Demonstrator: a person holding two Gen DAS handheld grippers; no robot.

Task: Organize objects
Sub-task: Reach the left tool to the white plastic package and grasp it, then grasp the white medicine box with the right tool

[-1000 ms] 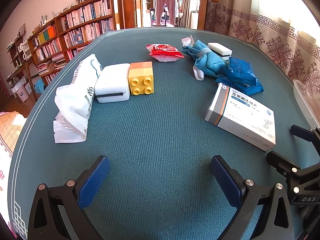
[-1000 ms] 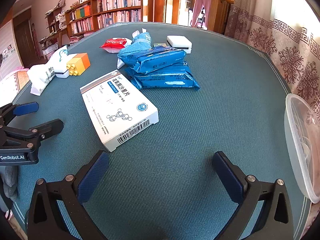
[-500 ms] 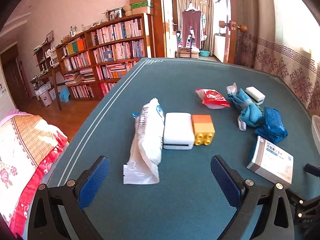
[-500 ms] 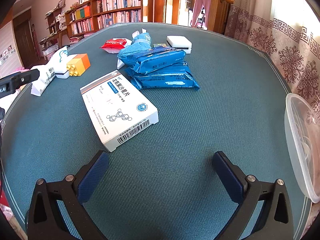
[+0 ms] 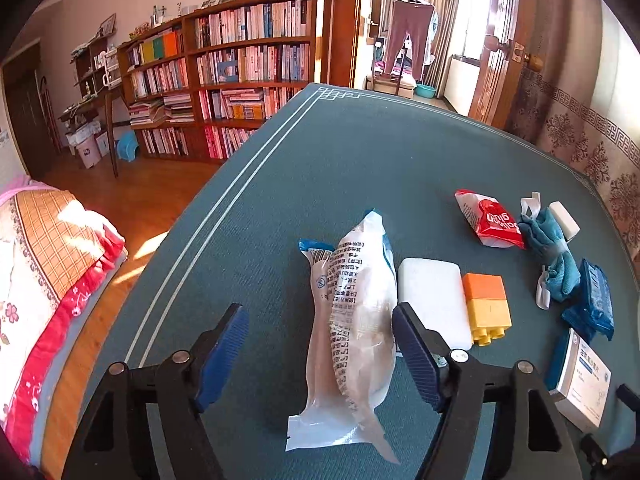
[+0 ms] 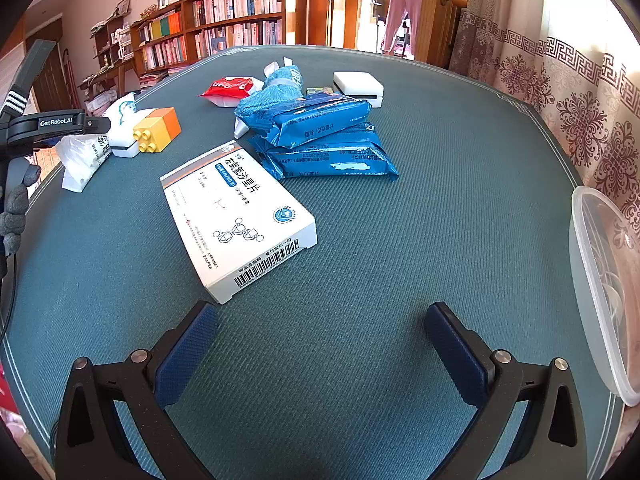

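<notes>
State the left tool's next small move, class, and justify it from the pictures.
Probably ease the left tool down and close: its open fingers already straddle the white plastic packet lying on the table, the right finger close beside it, the left one still apart.

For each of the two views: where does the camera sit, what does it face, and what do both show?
Left wrist: behind the left tongs, open astride the white plastic packet, facing the bookshelves.
Right wrist: behind the right tongs, open over bare cloth, facing the medicine box; a gloved hand shows at the left edge.
Shared: packet, box, yellow-orange block.
</notes>
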